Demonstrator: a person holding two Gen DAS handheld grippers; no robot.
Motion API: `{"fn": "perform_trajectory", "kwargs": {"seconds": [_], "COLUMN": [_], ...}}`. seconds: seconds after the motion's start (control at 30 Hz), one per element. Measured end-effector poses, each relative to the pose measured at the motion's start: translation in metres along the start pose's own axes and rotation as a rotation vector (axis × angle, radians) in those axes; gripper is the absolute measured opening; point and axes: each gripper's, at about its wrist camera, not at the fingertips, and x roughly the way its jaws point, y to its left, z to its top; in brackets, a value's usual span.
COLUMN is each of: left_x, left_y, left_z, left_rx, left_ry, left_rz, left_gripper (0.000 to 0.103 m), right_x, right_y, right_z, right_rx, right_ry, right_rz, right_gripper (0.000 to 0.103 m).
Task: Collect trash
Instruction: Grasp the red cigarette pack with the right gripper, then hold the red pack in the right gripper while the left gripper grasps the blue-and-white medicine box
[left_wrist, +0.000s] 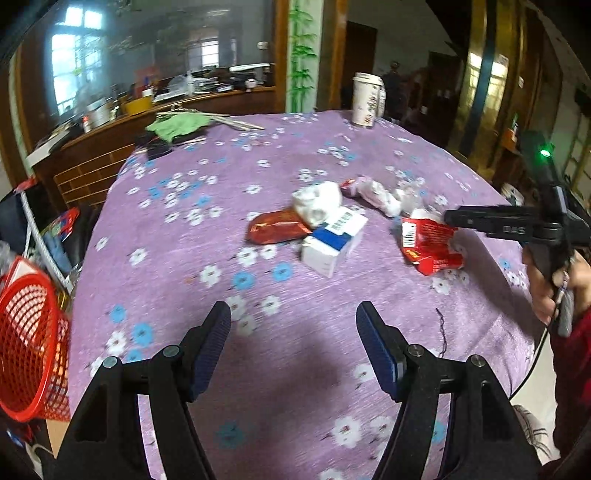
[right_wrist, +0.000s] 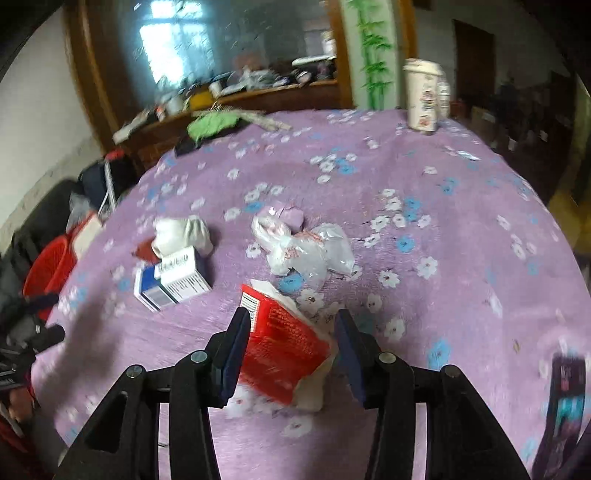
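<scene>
Straddling the red packet (right_wrist: 282, 347), the right gripper (right_wrist: 291, 350) had its jaws partly open; the left pad sat at the packet's edge and the right pad stood clear of it, so nothing was yet gripped. The left gripper (left_wrist: 293, 345) hovered empty and wide open over bare tablecloth (left_wrist: 184, 240), short of the trash pile. The packet lay on the near right of the table, crumpled and loose-ended; in my judgement a closing pinch could catch only its torn white flap, and the packet could slip out or tear free on lifting. The frames were blurred, and a fast closure on a misaligned packet could push it aside instead of clamping it. The red basket (left_wrist: 31, 343) stood off the table's left edge, well apart from the packet, so a weak grip could fail during the carry. Count of trash on the cloth: one red packet, one blue-and-white box (left_wrist: 332, 242), one white wad (left_wrist: 317, 201), one red wrapper (left_wrist: 275, 229) under them, and one clear bag (right_wrist: 306, 247). Other items: one basket and one cup (left_wrist: 365, 99) at the far edge.
</scene>
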Motion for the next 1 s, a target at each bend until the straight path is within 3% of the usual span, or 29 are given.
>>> {"fn": "perform_trajectory", "kwargs": {"seconds": [0.1,0.13,0.17,0.23,0.33,0.43,0.8,0.93,1.0], "left_x": [0.008,0.009,0.011,0.014,0.019,0.026,0.089,0.110,0.117], "left_y": [-0.009,-0.012,-0.014,-0.017,-0.019,-0.022,-0.037,-0.043,-0.048], "left_z": [0.004,0.005,0.006,0.009,0.014,0.021,0.055,0.060,0.059], "left_rx": [0.022,0.029,0.037,0.047,0.055,0.058,0.164,0.212,0.235], "left_ry": [0.019,0.022,0.027,0.037,0.043,0.044,0.091,0.142,0.164], "left_rz": [-0.024,-0.024,-0.024,-0.018,-0.025,-0.035,0.017,-0.017,-0.029], "left_gripper": [0.069,0.069,0.069,0.069,0.070,0.074,0.075,0.060,0.040], "right_x": [0.021,0.025,0.028,0.032,0.023,0.008,-0.033,-0.034,-0.034], "right_y": [-0.001,0.000,0.002,0.008,0.024,0.033,0.022,0.017,0.015], "right_z": [0.000,-0.001,-0.002,-0.006,-0.014,-0.023,-0.042,-0.045,-0.047], "right_rx": [-0.053,-0.066,-0.080,-0.098,-0.148,-0.132,0.012,0.043,0.056], "right_ry": [0.054,0.060,0.061,0.088,0.078,0.059,-0.044,-0.037,-0.037], "right_rz": [0.014,0.021,0.039,0.058,0.080,0.119,0.060,0.076,0.082], "right_gripper": [0.051,0.043,0.021,0.008,0.003,0.003,0.002,0.002,0.002]}}
